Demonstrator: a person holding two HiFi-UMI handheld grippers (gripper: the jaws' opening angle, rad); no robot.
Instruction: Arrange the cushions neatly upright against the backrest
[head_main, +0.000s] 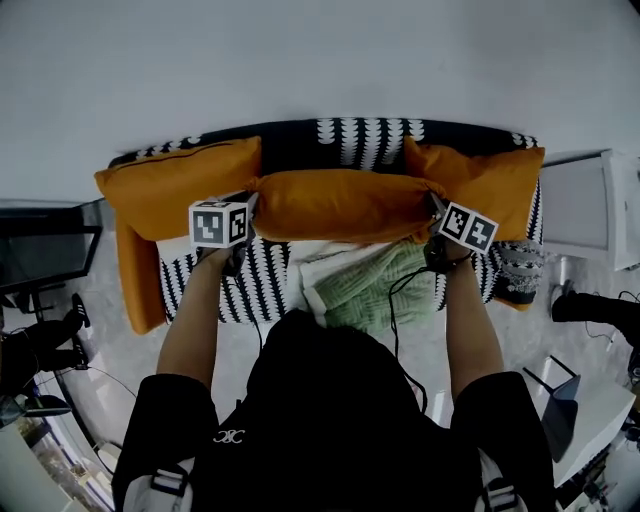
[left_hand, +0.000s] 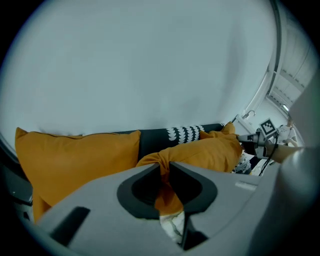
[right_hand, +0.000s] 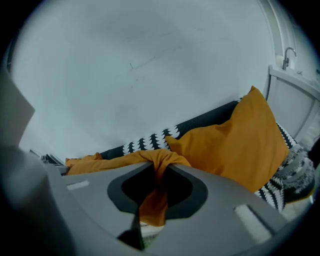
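Middle cushion (head_main: 340, 205) has end corners pinched by left gripper (left_hand: 166, 172) and right gripper (right_hand: 159, 172) jaws.

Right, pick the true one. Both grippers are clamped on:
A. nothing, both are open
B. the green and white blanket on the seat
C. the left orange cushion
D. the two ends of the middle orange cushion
D: the left gripper and the right gripper each pinch bunched orange fabric at one end of the middle orange cushion.

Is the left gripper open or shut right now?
Shut: the left gripper pinches a bunched orange corner of the middle cushion between its jaws.
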